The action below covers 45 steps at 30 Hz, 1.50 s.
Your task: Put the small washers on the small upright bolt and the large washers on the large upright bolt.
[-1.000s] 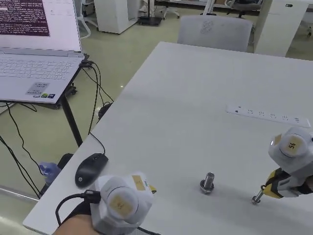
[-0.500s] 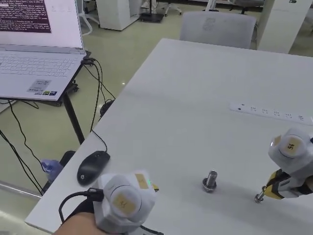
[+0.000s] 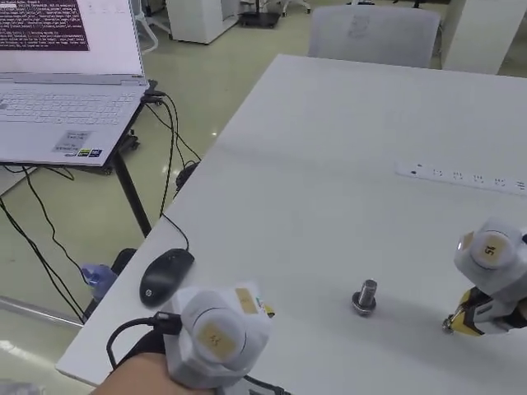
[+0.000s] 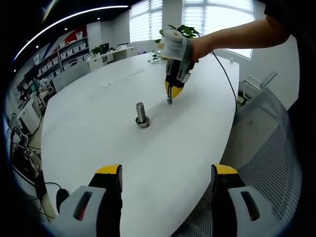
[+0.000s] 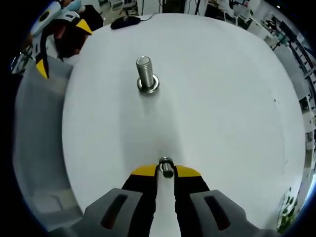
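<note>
Plain white was the table [image 3: 329,164], no pattern on it. The large bolt [image 3: 365,297] gleamed silver, and so did the small bolt [image 5: 166,167]. The right gripper [image 5: 167,174] wore yellow tips on black, and the mouse [image 3: 166,276] was glossy black.

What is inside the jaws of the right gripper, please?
The right gripper is shut on the small bolt. One end of the bolt sticks out past the yellow tips. The jaws cover the rest of its shaft, so I cannot see it.
</note>
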Each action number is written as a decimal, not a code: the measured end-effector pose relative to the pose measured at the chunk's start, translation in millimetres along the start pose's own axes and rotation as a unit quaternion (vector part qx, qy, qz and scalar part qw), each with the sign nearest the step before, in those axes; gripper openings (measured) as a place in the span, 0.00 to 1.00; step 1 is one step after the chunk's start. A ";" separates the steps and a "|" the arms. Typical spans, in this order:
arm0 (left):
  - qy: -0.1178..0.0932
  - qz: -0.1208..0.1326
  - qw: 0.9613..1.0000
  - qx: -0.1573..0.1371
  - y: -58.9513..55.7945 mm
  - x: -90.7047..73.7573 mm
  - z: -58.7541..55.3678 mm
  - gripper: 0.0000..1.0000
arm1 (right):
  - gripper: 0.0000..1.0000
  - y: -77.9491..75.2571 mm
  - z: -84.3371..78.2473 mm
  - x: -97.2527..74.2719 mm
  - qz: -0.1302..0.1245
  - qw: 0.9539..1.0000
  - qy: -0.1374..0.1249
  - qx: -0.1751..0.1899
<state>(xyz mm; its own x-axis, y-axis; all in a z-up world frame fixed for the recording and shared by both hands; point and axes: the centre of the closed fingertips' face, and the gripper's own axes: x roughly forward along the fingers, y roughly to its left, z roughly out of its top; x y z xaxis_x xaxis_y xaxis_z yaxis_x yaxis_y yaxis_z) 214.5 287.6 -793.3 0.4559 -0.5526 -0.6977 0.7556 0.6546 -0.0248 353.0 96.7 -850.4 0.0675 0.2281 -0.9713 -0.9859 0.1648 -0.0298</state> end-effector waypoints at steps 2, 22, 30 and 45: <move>0.003 0.000 1.000 0.001 0.4 -0.2 -1.7 0.73 | 0.13 -1.4 0.0 3.6 0.000 1.000 -0.001 0.001; 0.009 -0.004 1.000 0.007 1.9 -0.2 -0.3 0.71 | 0.14 -6.6 -0.2 10.2 -0.005 1.000 0.005 -0.012; 0.010 -0.005 1.000 0.007 0.5 -0.5 -0.5 0.71 | 0.19 -9.2 1.2 6.4 -0.015 1.000 -0.008 -0.007; -0.002 -0.002 1.000 0.000 0.9 -0.7 4.2 0.72 | 0.32 -13.8 7.3 -41.4 -0.070 0.992 -0.092 0.040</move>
<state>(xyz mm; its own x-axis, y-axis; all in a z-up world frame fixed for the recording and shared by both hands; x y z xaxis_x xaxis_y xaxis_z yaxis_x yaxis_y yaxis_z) 216.8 286.4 -789.8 0.4544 -0.5572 -0.6950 0.7572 0.6525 -0.0281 364.9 92.0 -808.0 0.2376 0.3683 -0.8988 -0.9498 0.2822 -0.1354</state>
